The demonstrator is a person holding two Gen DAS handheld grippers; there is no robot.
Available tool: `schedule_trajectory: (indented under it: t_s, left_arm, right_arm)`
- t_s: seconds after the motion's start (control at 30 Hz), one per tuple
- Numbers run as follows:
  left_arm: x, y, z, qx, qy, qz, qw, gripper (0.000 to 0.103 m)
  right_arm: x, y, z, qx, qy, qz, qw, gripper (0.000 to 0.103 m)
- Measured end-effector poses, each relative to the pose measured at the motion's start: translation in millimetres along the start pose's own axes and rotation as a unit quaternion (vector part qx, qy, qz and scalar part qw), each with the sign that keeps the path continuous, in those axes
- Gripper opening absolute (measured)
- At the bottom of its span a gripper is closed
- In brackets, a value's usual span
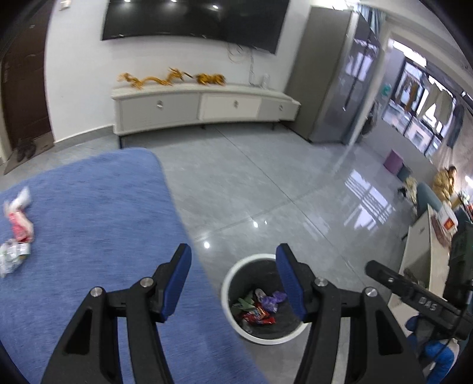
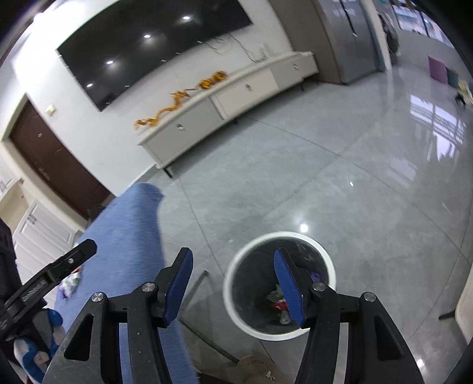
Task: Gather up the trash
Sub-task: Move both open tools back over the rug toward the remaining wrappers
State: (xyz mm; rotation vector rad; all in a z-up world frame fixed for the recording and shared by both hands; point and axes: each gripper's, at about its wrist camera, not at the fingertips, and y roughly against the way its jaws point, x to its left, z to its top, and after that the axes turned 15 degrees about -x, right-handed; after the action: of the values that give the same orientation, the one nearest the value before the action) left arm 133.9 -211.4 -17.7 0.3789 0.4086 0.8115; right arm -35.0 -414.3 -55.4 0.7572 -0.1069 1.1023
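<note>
- The left gripper (image 1: 233,283) has two matte black plastic arms with round silver pivot bolts and flat blue rubber-like pads; its jaws stand wide apart with nothing between them.
- The right gripper (image 2: 232,283) is built the same way, two blue pads on black arms, spread equally wide and holding nothing.
- Under both grippers stands one round trash bin (image 1: 236,322), with a smooth white rim and a dark, dull inner wall. It rests on the floor just beside the edge of the blue surface.
- Inside the bin lie crumpled wrappers (image 1: 258,307): one purple, one green and one red and orange can be told apart; any more are too jumbled to count.
- The blue cloth surface (image 1: 97,218) is soft and finely woven, with a rounded far corner.
- On its left part lie three crinkled pieces of trash still uncollected: a white and green wrapper (image 1: 13,255), a red and white wrapper (image 1: 20,226) and a pale scrap (image 1: 22,198), well apart from the bin.
- The floor (image 1: 266,177) is large glossy grey tiles that mirror the lights.
- Further off, one long cream cabinet (image 1: 204,106) with three fronts carries golden ornaments (image 1: 171,78).
- Above it one flat black television (image 1: 192,20) hangs on the white wall.
</note>
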Motion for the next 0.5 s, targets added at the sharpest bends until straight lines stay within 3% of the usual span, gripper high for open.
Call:
schedule_trajectory:
  t_s: [0.27, 0.5]
  left_arm:
    - [61, 63, 17, -0.05, 0.028, 0.042, 0.9975, 0.058]
    - [115, 120, 31, -0.099, 0.054, 0.09, 0.9896, 0.058]
  right_arm:
    - [70, 32, 5, -0.023, 0.054, 0.064, 0.996, 0.058]
    - [121, 53, 6, -0.04, 0.093, 0.11, 0.989, 0.06]
